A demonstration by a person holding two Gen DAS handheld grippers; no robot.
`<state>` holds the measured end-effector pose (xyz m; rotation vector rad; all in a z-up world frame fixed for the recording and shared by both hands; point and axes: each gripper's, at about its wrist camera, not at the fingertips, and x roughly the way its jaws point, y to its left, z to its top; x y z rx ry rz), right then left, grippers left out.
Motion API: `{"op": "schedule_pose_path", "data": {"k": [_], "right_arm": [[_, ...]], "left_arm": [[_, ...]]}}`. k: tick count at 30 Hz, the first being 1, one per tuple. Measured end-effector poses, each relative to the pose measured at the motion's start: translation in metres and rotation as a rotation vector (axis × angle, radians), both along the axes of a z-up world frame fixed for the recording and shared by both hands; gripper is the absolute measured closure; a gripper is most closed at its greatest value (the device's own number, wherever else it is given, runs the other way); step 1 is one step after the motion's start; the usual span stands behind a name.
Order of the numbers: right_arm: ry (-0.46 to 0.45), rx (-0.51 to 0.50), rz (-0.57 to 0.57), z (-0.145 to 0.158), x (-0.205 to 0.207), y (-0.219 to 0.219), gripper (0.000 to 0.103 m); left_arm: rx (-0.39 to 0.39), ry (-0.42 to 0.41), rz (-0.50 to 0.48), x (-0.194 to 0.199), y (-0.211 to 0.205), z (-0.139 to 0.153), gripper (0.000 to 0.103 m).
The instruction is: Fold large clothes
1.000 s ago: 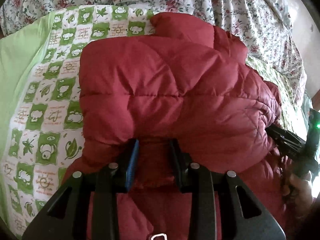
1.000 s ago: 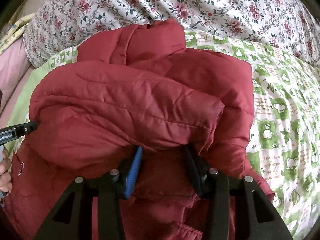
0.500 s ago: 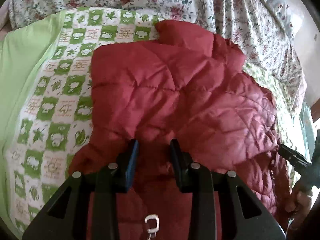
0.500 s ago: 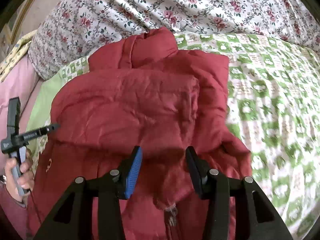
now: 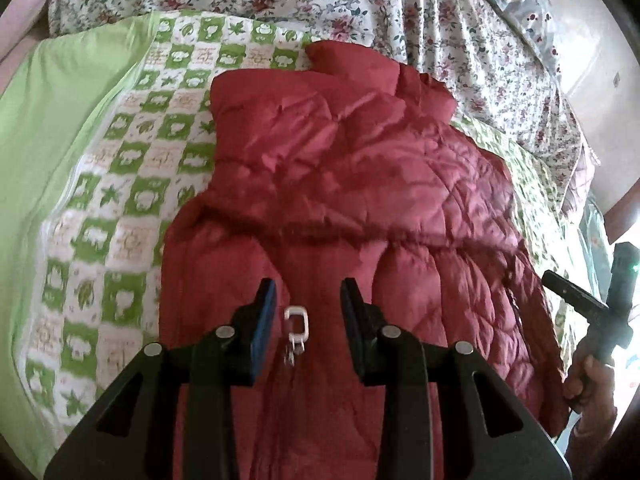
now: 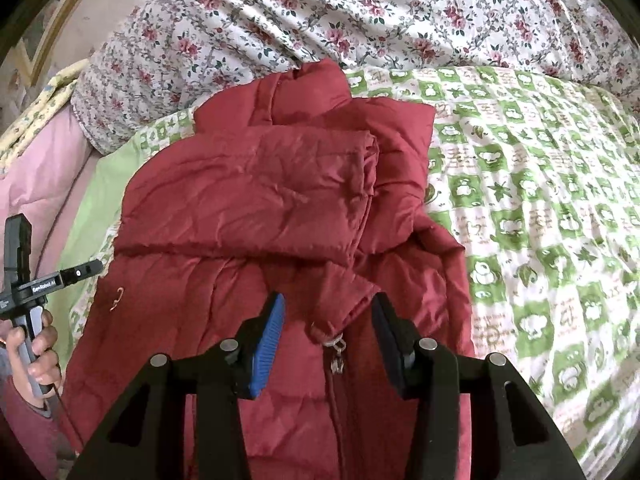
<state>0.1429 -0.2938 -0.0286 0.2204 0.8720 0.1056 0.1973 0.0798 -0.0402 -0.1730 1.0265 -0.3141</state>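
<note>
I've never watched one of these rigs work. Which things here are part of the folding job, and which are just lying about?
Part of the job:
red puffer jacket
left gripper
right gripper

Just there:
green checked quilt
floral duvet
pink blanket

A bed is being covered by a green-and-white checked quilt [image 6: 540, 208] printed with leaves and mushrooms, edged by a plain lime-green border [image 5: 60, 128]. A rose-patterned floral duvet [image 6: 400, 12] is being bunched along the far side. Pink bedding [image 6: 36, 184] is being shown beside a wooden frame [image 6: 60, 28]. A pale wall [image 5: 592, 40] is being lit by daylight
</note>
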Motion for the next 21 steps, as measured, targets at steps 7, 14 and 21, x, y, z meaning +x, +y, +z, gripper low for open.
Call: {"op": "schedule_pose_path", "data": {"k": [7, 14, 21], "right_arm": [[-0.008, -0.016, 0.014, 0.010, -0.039, 0.000, 0.047], [0.020, -0.028, -0.016, 0.007, -0.084, -0.014, 0.041], [0.088, -0.060, -0.037, -0.009, -0.117, -0.012, 0.030]], "left_arm": [[-0.008, 0.030, 0.010, -0.040, 0.015, -0.003, 0.071], [-0.029, 0.043, 0.057, -0.079, 0.040, -0.005, 0.069], [-0.031, 0.059, 0.105, -0.111, 0.059, -0.010, 0.066]]}}
